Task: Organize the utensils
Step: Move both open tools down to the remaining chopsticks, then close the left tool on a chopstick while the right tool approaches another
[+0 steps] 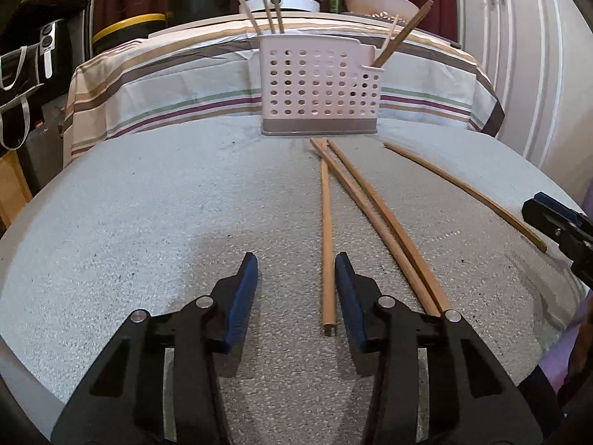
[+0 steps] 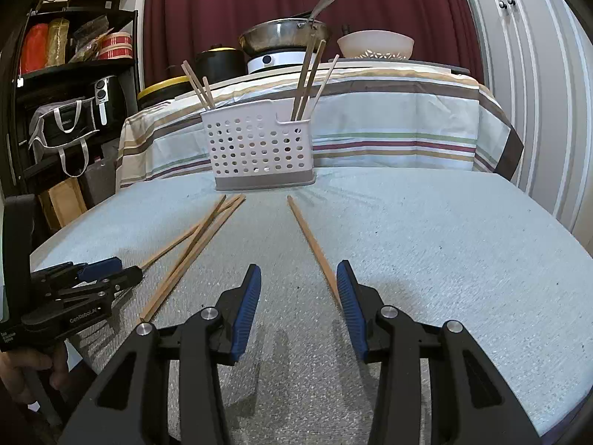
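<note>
Around: white perforated caddy [image 1: 320, 87] at far counter [image 1: 148, 222] edge, chopsticks upright inside; striped cloth [image 2: 389, 129] behind.
Left hand-held gripper [image 1: 296, 270]: tilted down, open, single chopstick [image 1: 327, 241] just inside right finger.
Right hand-held gripper [image 2: 298, 278]: open, beside lone chopstick [image 2: 311, 244].
Chopsticks: flat on counter, long axes toward caddy.

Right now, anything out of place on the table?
Yes. Four chopsticks lie loose on the table instead of standing in the caddy: three fanned together, crossing near their far tips, and one apart. The caddy already holds others upright. Nothing looks spilled or broken.
</note>
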Demonstrator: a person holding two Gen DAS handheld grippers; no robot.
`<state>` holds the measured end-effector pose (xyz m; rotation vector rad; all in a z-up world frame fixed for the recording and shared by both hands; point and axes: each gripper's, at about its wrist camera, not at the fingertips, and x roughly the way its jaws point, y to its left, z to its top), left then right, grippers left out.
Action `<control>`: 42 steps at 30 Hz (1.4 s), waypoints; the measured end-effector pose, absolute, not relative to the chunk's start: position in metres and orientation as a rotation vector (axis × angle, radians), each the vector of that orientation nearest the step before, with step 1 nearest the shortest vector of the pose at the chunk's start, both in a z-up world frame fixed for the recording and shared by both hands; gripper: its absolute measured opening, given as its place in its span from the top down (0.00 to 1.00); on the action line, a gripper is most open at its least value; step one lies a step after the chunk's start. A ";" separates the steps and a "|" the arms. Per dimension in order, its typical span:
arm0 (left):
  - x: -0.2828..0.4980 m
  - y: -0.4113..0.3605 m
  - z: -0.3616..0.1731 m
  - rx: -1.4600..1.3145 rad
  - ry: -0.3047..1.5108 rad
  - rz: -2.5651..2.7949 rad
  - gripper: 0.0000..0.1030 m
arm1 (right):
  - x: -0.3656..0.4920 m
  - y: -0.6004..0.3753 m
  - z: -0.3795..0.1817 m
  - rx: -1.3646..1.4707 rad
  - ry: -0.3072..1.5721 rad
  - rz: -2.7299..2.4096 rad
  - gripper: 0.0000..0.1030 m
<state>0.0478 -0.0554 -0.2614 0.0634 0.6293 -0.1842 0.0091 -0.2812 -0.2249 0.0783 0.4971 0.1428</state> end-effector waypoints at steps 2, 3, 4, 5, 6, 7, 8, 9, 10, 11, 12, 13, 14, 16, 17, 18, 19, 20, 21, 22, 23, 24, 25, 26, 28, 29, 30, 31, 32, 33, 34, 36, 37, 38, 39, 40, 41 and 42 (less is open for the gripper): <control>0.047 -0.059 -0.262 0.070 0.617 -0.200 0.65 | 0.009 -0.280 -0.226 0.078 0.502 0.147 0.58; 0.047 -0.060 -0.263 0.075 0.610 -0.208 0.74 | 0.009 -0.279 -0.227 0.077 0.503 0.148 0.58; 0.046 -0.062 -0.263 0.082 0.604 -0.214 0.79 | 0.009 -0.279 -0.227 0.076 0.503 0.149 0.58; 0.046 -0.063 -0.263 0.088 0.600 -0.219 0.85 | 0.008 -0.278 -0.227 0.076 0.502 0.150 0.58; 0.045 -0.064 -0.263 0.096 0.597 -0.224 0.89 | 0.007 -0.278 -0.228 0.075 0.502 0.150 0.58; 0.045 -0.065 -0.263 0.101 0.596 -0.229 0.92 | 0.007 -0.278 -0.228 0.075 0.502 0.151 0.58; 0.045 -0.065 -0.263 0.104 0.594 -0.231 0.94 | 0.007 -0.278 -0.227 0.077 0.502 0.151 0.58; 0.045 -0.065 -0.263 0.108 0.593 -0.233 0.94 | 0.007 -0.278 -0.227 0.080 0.500 0.152 0.58; 0.044 -0.065 -0.263 0.112 0.592 -0.235 0.94 | 0.008 -0.278 -0.227 0.080 0.501 0.153 0.58; 0.044 -0.065 -0.263 0.116 0.591 -0.235 0.94 | 0.008 -0.276 -0.228 0.079 0.502 0.157 0.58; 0.044 -0.063 -0.262 0.119 0.591 -0.236 0.94 | 0.007 -0.275 -0.228 0.076 0.502 0.161 0.58; 0.044 -0.062 -0.262 0.120 0.591 -0.236 0.94 | 0.007 -0.274 -0.228 0.076 0.502 0.164 0.58; 0.044 -0.060 -0.262 0.121 0.592 -0.236 0.94 | 0.007 -0.272 -0.228 0.075 0.503 0.168 0.58; 0.043 -0.057 -0.262 0.123 0.590 -0.232 0.94 | 0.006 -0.267 -0.228 0.074 0.504 0.178 0.58; 0.043 -0.054 -0.262 0.123 0.590 -0.229 0.94 | 0.006 -0.266 -0.228 0.075 0.505 0.184 0.58; 0.043 -0.051 -0.262 0.121 0.591 -0.224 0.94 | 0.006 -0.264 -0.228 0.074 0.506 0.190 0.58; 0.044 -0.048 -0.262 0.119 0.592 -0.219 0.94 | 0.005 -0.260 -0.228 0.072 0.506 0.199 0.58; 0.044 -0.045 -0.262 0.116 0.592 -0.214 0.94 | 0.005 -0.257 -0.228 0.070 0.507 0.207 0.58; 0.044 -0.043 -0.261 0.115 0.592 -0.208 0.94 | 0.005 -0.253 -0.228 0.066 0.507 0.218 0.58; 0.044 -0.041 -0.261 0.114 0.591 -0.203 0.94 | 0.004 -0.249 -0.228 0.063 0.508 0.227 0.58; 0.044 -0.039 -0.261 0.111 0.591 -0.198 0.94 | 0.004 -0.245 -0.228 0.059 0.509 0.238 0.58; 0.044 -0.036 -0.261 0.109 0.590 -0.192 0.94 | 0.004 -0.241 -0.229 0.056 0.509 0.248 0.58; 0.044 -0.034 -0.261 0.108 0.589 -0.187 0.94 | 0.004 -0.238 -0.229 0.053 0.510 0.256 0.58; 0.043 -0.032 -0.261 0.108 0.589 -0.183 0.94 | 0.003 -0.234 -0.229 0.047 0.510 0.264 0.58; 0.043 -0.028 -0.261 0.108 0.590 -0.175 0.94 | 0.002 -0.230 -0.229 0.037 0.508 0.270 0.58; 0.043 -0.026 -0.261 0.107 0.591 -0.172 0.94 | 0.002 -0.229 -0.229 0.033 0.507 0.270 0.58; 0.043 -0.024 -0.261 0.106 0.591 -0.167 0.94 | 0.002 -0.228 -0.230 0.030 0.506 0.267 0.59; 0.043 -0.022 -0.261 0.105 0.591 -0.163 0.94 | 0.002 -0.229 -0.230 0.027 0.507 0.259 0.59; 0.043 -0.020 -0.261 0.103 0.590 -0.158 0.94 | 0.002 -0.229 -0.229 0.024 0.505 0.256 0.58; 0.043 -0.019 -0.261 0.102 0.589 -0.154 0.94 | 0.001 -0.229 -0.229 0.020 0.501 0.253 0.59; 0.043 -0.017 -0.261 0.101 0.590 -0.149 0.94 | 0.001 -0.228 -0.228 0.022 0.499 0.254 0.59; 0.044 -0.015 -0.261 0.098 0.590 -0.143 0.94 | 0.001 -0.224 -0.227 0.027 0.502 0.269 0.58; 0.044 -0.014 -0.261 0.097 0.590 -0.140 0.94 | 0.002 -0.222 -0.228 0.025 0.505 0.278 0.58; 0.044 -0.013 -0.261 0.097 0.590 -0.138 0.94 | 0.002 -0.218 -0.229 0.021 0.508 0.289 0.59; 0.044 -0.012 -0.261 0.095 0.590 -0.136 0.94 | 0.002 -0.214 -0.230 0.017 0.512 0.302 0.59; 0.044 -0.011 -0.261 0.095 0.589 -0.134 0.94 | 0.002 -0.210 -0.231 0.014 0.516 0.313 0.59; 0.043 -0.011 -0.261 0.096 0.588 -0.133 0.94 | 0.002 -0.206 -0.232 0.008 0.520 0.325 0.58; 0.043 -0.010 -0.261 0.096 0.588 -0.132 0.94 | 0.002 -0.203 -0.233 0.002 0.522 0.331 0.59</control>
